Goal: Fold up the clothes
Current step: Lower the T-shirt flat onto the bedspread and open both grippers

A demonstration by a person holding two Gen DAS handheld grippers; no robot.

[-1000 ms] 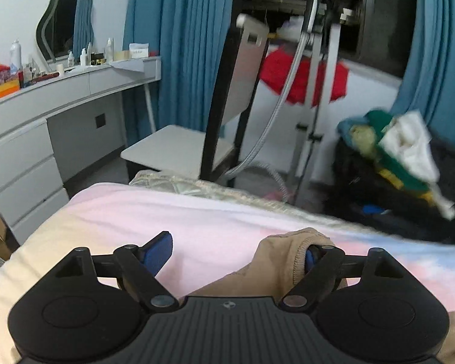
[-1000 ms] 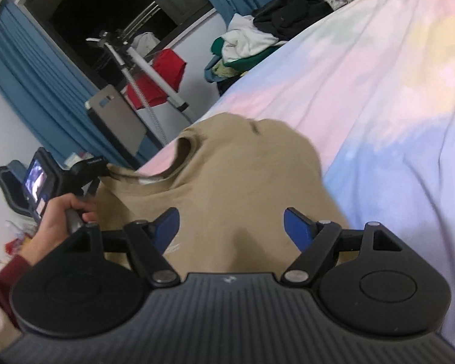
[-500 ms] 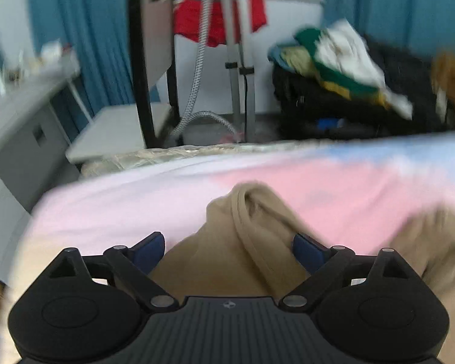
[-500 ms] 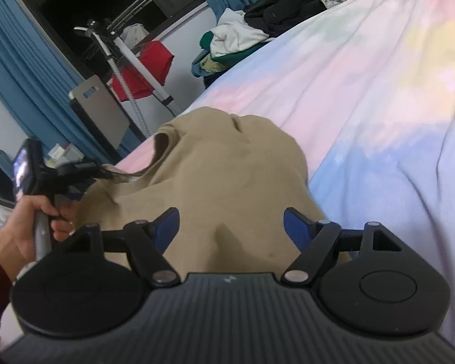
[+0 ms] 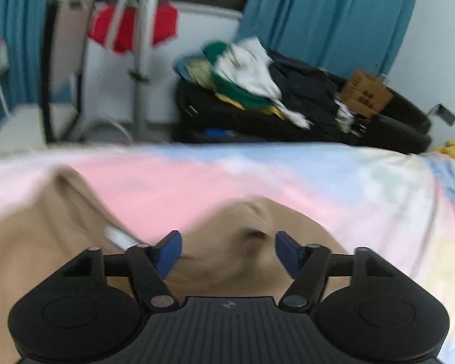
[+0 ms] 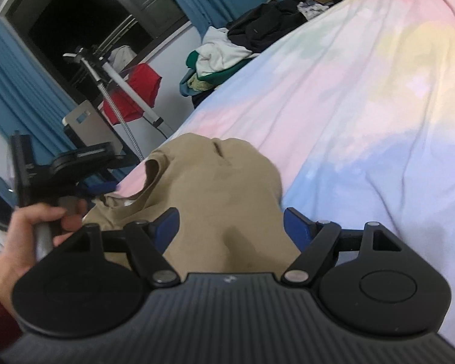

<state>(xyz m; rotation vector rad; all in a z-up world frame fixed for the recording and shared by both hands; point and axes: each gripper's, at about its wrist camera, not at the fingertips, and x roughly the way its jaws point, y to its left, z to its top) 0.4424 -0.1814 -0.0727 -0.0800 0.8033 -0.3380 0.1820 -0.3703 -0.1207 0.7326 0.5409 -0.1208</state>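
Note:
A tan shirt (image 5: 60, 242) lies rumpled on the pastel tie-dye bedsheet (image 5: 333, 182), its white neck label (image 5: 118, 238) showing near the collar (image 6: 150, 176). My left gripper (image 5: 227, 251) hovers over a raised fold of the shirt. Its jaws are closing, with cloth beneath and between them and the pads clear of it. My right gripper (image 6: 232, 227) stands wide, and the lower part of the tan shirt (image 6: 221, 188) bulges up between its blue pads (image 6: 168, 227). A hand (image 6: 30, 233) holds the left gripper's handle at the left edge of the right wrist view.
Beyond the bed's far edge sit a pile of clothes (image 5: 251, 82) on a black case, a cardboard box (image 5: 365, 92), a steamer stand (image 5: 141, 45) with a red garment (image 5: 163, 24), and a chair (image 5: 60, 60). Blue curtains (image 5: 318, 15) hang behind.
My left gripper swung right along the shirt, from the collar edge to a fold nearer the middle, and its jaws narrowed. My right gripper edged forward, and cloth now fills the gap between its pads.

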